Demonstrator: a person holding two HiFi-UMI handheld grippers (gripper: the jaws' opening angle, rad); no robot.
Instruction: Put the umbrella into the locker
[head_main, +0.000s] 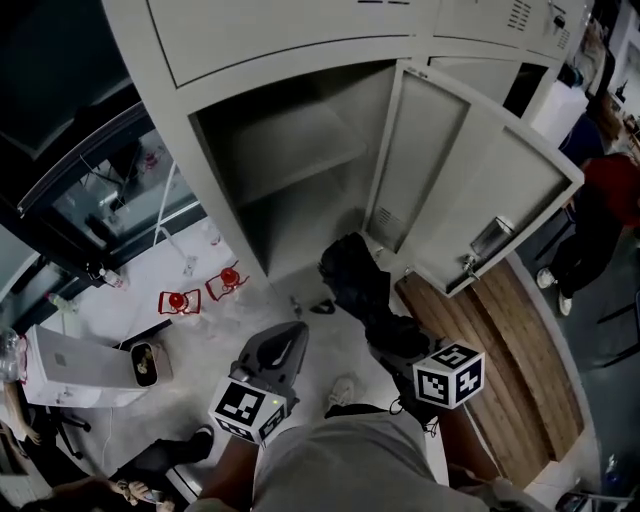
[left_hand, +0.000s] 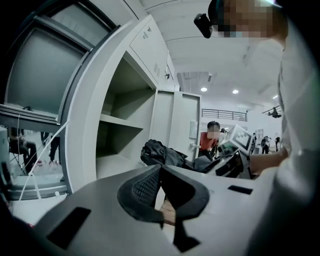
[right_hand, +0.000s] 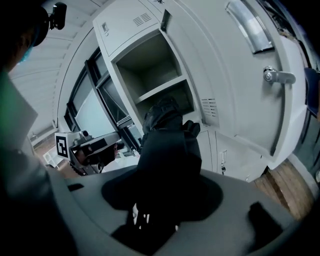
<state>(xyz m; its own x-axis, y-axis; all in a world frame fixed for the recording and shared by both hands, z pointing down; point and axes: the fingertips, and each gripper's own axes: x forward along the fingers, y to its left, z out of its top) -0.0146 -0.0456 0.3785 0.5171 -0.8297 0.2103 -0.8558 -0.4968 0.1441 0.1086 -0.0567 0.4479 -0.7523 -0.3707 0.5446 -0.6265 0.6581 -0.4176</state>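
left gripper (head_main: 289, 338): jaws together, nothing in them, just hanging out low in front of the locker (head_main: 190, 60). Its own view shows the same thing (left_hand: 160, 172).

locker: open, and bare inside as far as I can see. One shelf (head_main: 300, 150) sits high, with the taller space below it.

umbrella (head_main: 352, 275): black, folded, bunched up. It's not in yet. It's out in front of the lower opening, far end aimed at the corner by the hinge.

right gripper (head_main: 382, 322): clamped on the umbrella's near end, jaws wide around the fabric (right_hand: 165, 185).

door (head_main: 470, 170): swung out to the right, right beside the umbrella.

what could go wrong: my guess is the far end catches the opening's bottom edge or clips the door, since it's so close to the hinge side. Also the grip looks like it's mostly on soft fabric, so a snag could slide the umbrella out of the jaws.
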